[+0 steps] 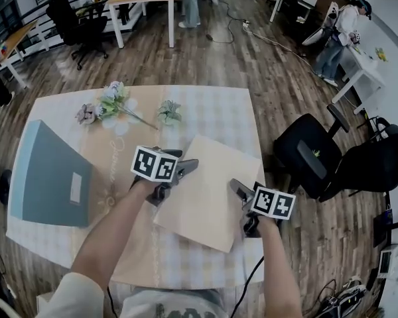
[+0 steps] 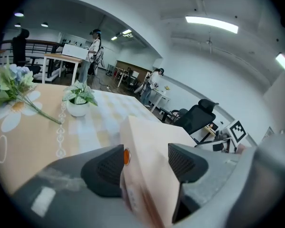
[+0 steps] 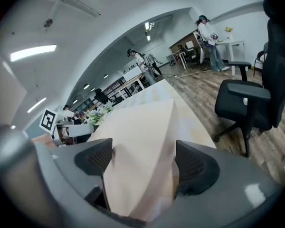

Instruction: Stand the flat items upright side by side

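**Roughly halfway I'd say: one file looks up, the other's lying flat**

The blue-grey file box (image 1: 50,177) at 9 o'clock on the table (image 1: 219,105) looks like it's already on its edge, though from this steep angle I can't swear to it. The beige file box (image 1: 202,191) lies flat in the middle, a bit toward 5 o'clock and well apart from the blue one. The left gripper (image 2: 145,164) has its jaws spread wide around the box's 9 o'clock edge, and the right gripper (image 3: 140,163) does the same at the 3 o'clock edge. Neither looks clamped yet. So what's left is to grab it, tip it up and park it beside the blue one. The fake flowers (image 1: 113,101) at 11 o'clock are out of the way.
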A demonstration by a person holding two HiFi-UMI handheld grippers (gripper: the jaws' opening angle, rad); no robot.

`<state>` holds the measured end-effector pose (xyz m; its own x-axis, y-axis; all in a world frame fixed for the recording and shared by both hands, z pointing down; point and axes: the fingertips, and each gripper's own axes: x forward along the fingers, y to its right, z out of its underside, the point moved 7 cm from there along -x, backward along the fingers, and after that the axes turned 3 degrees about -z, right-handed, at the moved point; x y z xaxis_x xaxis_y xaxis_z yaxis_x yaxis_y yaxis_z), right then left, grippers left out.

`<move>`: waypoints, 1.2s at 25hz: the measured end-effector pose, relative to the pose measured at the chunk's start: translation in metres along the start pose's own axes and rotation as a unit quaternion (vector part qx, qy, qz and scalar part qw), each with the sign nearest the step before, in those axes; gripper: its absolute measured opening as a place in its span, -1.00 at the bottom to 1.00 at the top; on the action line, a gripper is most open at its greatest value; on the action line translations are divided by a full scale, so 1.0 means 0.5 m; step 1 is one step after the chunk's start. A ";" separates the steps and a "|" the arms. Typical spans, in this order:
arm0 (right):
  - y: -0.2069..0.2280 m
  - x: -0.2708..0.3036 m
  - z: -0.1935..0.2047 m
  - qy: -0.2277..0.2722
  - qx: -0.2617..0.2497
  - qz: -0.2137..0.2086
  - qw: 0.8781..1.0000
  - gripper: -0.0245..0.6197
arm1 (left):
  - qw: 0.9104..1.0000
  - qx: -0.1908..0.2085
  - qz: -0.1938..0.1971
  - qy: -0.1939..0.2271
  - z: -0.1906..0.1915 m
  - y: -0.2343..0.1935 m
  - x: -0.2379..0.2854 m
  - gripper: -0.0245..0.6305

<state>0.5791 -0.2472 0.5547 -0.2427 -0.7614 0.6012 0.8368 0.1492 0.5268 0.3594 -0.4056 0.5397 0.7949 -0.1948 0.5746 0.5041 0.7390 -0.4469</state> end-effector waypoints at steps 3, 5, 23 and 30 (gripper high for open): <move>0.008 0.015 -0.010 -0.017 0.010 -0.023 1.000 0.40 | 1.000 -0.025 0.008 -0.009 0.005 -0.012 0.017 0.02; 0.012 0.022 -0.014 -0.029 0.007 -0.030 0.999 0.42 | 0.999 -0.037 0.017 -0.010 0.006 -0.014 0.024 0.02; -0.141 0.060 -0.099 -0.028 -0.145 -0.110 0.983 0.36 | 0.990 -0.064 -0.100 0.080 -0.009 -0.006 -0.170 -0.11; -0.279 0.036 -0.112 -0.004 -0.223 -0.147 0.964 0.32 | 0.977 -0.057 -0.154 0.135 -0.003 0.015 -0.327 -0.11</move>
<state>0.4856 -0.3170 0.4586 -0.5045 -0.7238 0.4707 0.8581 -0.3602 0.3660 0.2340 -0.3690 0.4415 0.6526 -0.5712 0.4979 0.7550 0.5455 -0.3638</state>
